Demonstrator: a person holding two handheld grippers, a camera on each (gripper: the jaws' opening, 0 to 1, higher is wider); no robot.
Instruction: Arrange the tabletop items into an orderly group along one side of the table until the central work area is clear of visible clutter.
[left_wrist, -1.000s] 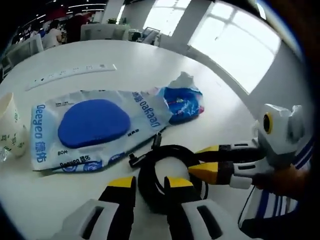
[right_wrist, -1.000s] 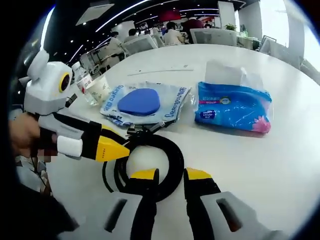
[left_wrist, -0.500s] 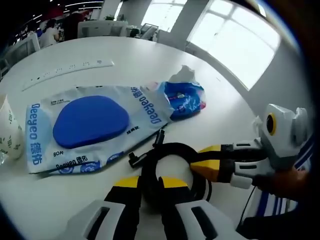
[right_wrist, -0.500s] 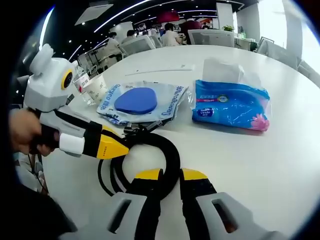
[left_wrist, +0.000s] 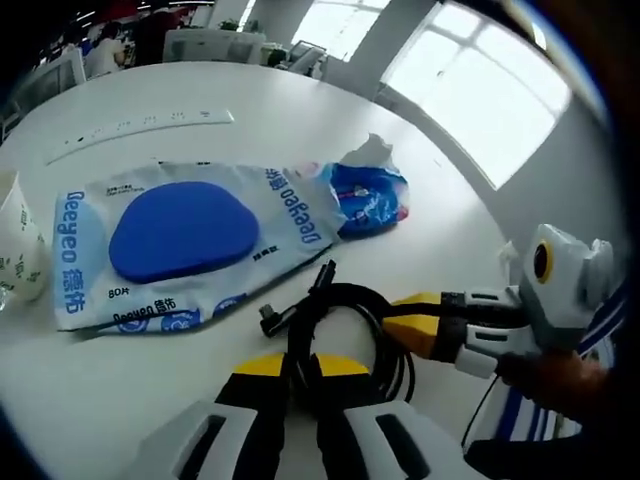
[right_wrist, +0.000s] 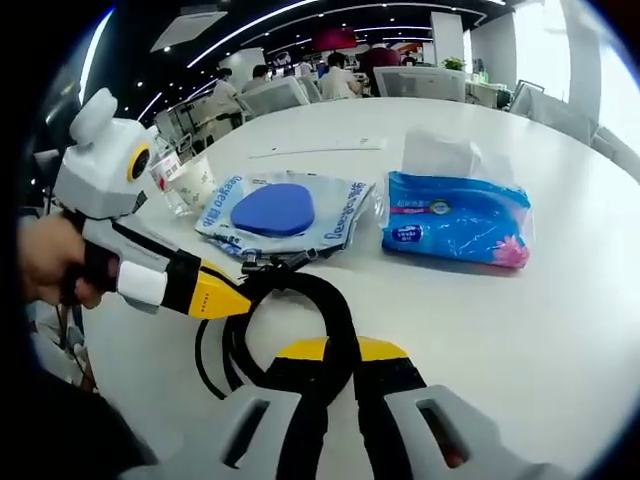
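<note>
A coiled black cable lies on the white table close in front of me. My left gripper is shut on the near side of the coil, its yellow tips pressed against the cord. From the other side, my right gripper is shut on the same cable. The right gripper enters the left gripper view from the right. A hand holds the left gripper, seen at the left of the right gripper view.
Behind the cable lies a flat wet-wipes pack with a blue lid. A blue tissue pack sits beside it. A paper cup and a white power strip stand farther off. People sit at desks beyond.
Both grippers have moved in over the cable coil and gone from open to shut on it. The packs and cup have not moved.
</note>
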